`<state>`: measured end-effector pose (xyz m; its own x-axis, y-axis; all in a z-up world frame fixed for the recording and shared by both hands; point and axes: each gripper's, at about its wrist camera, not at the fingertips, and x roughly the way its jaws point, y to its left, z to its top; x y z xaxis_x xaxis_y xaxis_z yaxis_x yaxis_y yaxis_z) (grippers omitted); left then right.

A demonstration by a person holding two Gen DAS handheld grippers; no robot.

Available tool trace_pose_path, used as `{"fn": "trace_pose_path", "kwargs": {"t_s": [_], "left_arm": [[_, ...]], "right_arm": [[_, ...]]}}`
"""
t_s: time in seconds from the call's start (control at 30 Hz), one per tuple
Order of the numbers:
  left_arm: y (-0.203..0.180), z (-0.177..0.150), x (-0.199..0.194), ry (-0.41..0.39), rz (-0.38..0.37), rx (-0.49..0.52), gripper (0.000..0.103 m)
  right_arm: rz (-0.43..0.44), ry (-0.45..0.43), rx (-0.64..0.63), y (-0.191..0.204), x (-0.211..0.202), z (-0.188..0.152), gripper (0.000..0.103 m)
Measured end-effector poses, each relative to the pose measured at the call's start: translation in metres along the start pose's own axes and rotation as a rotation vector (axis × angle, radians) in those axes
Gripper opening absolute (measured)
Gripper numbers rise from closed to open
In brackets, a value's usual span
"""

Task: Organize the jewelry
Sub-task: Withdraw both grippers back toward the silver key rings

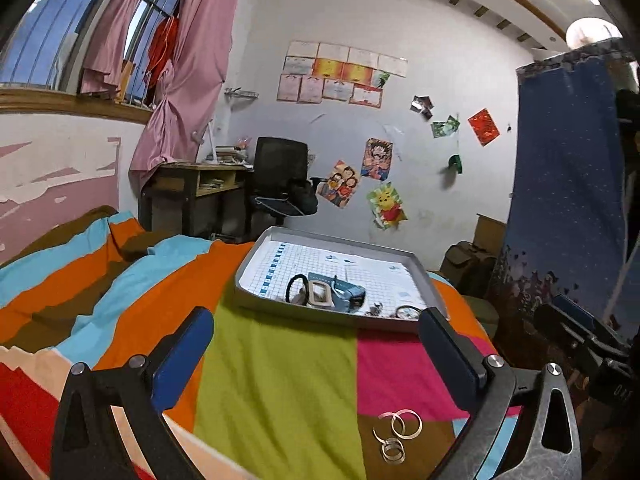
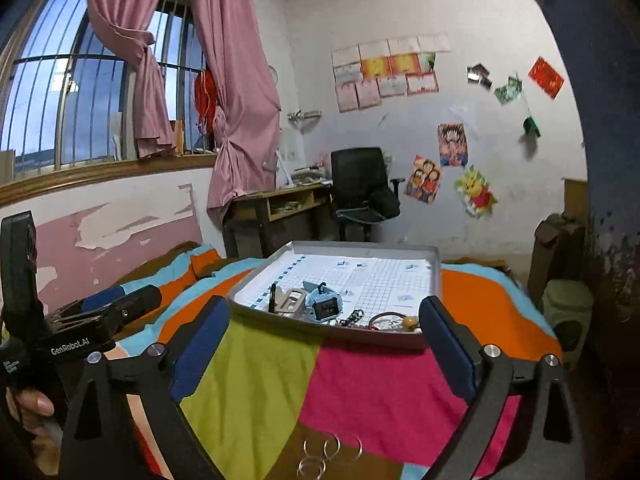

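Striped bedding (image 1: 280,380) in orange, lime, magenta and sky blue covers a bed and serves as the work surface. Toward the far end of it rests a shallow grey tray (image 1: 252,256) lined with white gridded paper — most likely the place where the jewelry is being gathered. Inside, bunched at the near edge, lie a black hair tie (image 1: 295,286), a pale square buckle-like piece (image 1: 318,294), a blue watch (image 1: 352,298), a short chain (image 2: 354,316) and a thin bracelet with an amber bead (image 2: 408,321). Their clustering at the near rim suggests they were set down from this side.

Still outside the tray, on a brown patch of the bedding near the cameras, sits a small heap of thin silver hoop rings (image 1: 398,430), some overlapping; they look like the pieces left to sort.

Both hand-held tools hang above the bedding, short of the tray, pointing slightly downward. The left gripper (image 1: 316,344) has its blue-padded jaws spread as wide as they go, with nothing between them. The right gripper (image 2: 324,344) is also spread wide and holds nothing. In the right wrist view, part of a hand (image 2: 32,404) shows at the lower left, grasping the left tool's handle.

Beyond the bed — a desk, a black office chair (image 1: 280,176), pink curtains (image 1: 188,80) and posters on a white wall.
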<state>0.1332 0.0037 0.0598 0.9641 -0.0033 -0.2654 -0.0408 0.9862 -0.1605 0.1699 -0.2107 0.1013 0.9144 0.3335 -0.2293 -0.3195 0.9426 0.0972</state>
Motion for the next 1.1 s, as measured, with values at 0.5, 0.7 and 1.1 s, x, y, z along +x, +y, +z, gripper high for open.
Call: {"fn": "trace_pose_path", "kwargs": {"t_s": [0.5, 0.7, 1.1], "left_arm": [[0.003, -0.043, -0.052, 0.082, -0.035, 0.048, 0.103], [0.008, -0.057, -0.064, 0.095, -0.025, 0.055, 0.103], [0.022, -0.094, -0.070, 0.144, -0.007, 0.019, 0.103]], "right_arm": [[-0.064, 0.035, 0.008, 0.004, -0.095, -0.052, 0.096], [-0.080, 0.083, 0.051, -0.004, -0.107, -0.075, 0.096], [-0.155, 0.111, 0.028, -0.001, -0.116, -0.116, 0.096]]}}
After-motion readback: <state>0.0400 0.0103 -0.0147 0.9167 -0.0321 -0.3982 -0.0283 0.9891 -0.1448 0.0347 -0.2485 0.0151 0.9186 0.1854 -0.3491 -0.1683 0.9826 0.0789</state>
